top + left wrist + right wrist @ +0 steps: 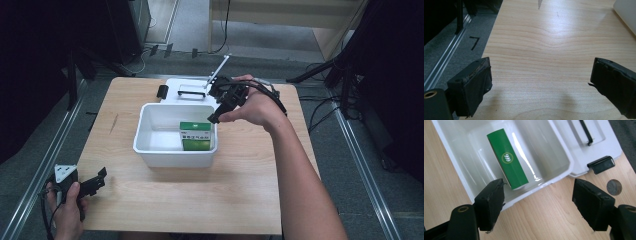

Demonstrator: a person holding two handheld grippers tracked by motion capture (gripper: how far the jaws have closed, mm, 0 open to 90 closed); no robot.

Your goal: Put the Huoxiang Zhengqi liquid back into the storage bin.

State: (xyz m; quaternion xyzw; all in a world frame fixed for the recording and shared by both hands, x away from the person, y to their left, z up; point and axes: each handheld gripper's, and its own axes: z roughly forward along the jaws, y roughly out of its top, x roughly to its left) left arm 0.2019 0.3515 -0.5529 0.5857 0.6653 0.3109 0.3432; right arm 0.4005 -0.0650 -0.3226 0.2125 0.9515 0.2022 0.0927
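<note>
Resting inside the white bin (150,145), a green box (196,136), apparently upright.

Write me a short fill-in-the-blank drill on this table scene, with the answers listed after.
1. The green box lies inside the white ____.
2. The left gripper hovers over bare wood with its jaws ____.
3. The right gripper hangs above the tub's rim, holding ____.
4. Beside the black latch a round ____ lies on the table.

Answers: tub; open; nothing; coin

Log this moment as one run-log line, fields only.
left gripper: open, idle near table corner | right gripper: open, above white bin | green box: lying inside bin
</note>
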